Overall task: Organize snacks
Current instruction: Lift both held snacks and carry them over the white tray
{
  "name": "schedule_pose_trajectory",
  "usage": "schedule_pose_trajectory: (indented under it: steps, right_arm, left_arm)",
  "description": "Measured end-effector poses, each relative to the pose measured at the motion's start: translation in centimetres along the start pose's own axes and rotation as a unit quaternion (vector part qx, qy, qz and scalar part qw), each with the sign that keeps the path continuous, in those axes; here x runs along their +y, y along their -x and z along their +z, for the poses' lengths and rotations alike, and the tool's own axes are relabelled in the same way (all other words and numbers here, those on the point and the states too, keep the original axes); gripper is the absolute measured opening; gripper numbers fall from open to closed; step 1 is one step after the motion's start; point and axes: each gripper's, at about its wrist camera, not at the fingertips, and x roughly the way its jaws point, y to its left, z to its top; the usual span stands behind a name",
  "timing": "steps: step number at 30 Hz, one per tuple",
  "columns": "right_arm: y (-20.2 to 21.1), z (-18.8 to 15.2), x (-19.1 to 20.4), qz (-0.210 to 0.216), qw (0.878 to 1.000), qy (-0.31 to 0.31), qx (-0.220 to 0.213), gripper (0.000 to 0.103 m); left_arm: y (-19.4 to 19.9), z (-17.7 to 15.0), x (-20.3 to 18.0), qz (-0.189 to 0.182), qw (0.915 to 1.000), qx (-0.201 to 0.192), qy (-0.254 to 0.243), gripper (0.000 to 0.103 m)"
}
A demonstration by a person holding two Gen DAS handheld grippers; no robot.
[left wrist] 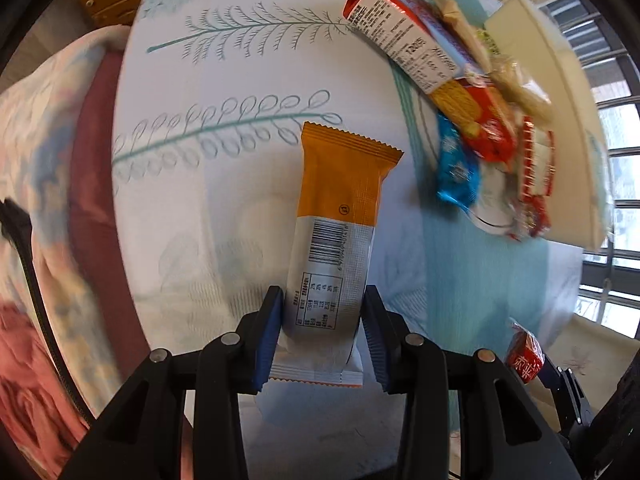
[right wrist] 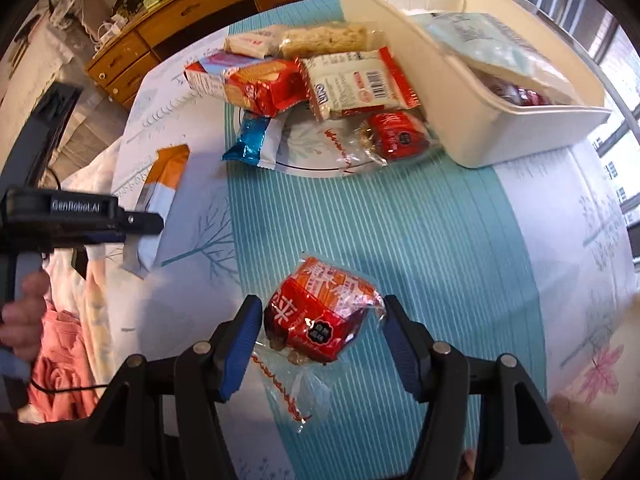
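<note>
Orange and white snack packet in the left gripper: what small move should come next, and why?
Probably carry it toward the white bin. The left gripper is shut on the orange and white snack packet, the bin already holds snacks, and others still lie on the plate.

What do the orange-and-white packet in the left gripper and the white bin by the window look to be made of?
The orange-and-white snack packet looks like matte plastic film: crimped zigzag end seals, soft wrinkles, a printed barcode. It could be foil-lined; that cannot be told. The white rectangular bin looks like rigid moulded plastic with a smooth, slightly glossy finish: thin even walls and rounded corners.
</note>
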Motion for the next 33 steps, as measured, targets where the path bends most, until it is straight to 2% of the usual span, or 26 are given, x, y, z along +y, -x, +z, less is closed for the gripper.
schedule_pose_trajectory:
  steps: [5,12,21,28,33]
  right_arm:
    - [3.1,-0.2,-0.2,0.004,1.0,0.0,-0.014,0.061]
    - [6.1,1.1,-0.6,0.007,0.999,0.017,-0.045,0.061]
    - [9.0,5.1,-3.0,0.024,0.995,0.055,-0.075,0.062]
    - [10.6,9.0,-5.4,0.04,0.992,0.095,-0.078,0.062]
    - [11.1,12.4,-7.8,0.051,0.989,0.116,-0.073,0.062]
  left_arm:
    - [3.1,-2.5,-1.0,-0.046,0.9986,-0.028,-0.003,0.038]
    - [8.0,-4.7,-3.5,-0.118,0.9889,-0.089,0.021,0.038]
    - [10.8,-5.4,-5.8,-0.139,0.9799,-0.132,0.056,0.038]
    - [13.1,-4.4,-10.1,-0.136,0.9733,-0.169,0.076,0.038]
    - [13.9,-3.1,-13.8,-0.129,0.9735,-0.171,0.081,0.038]
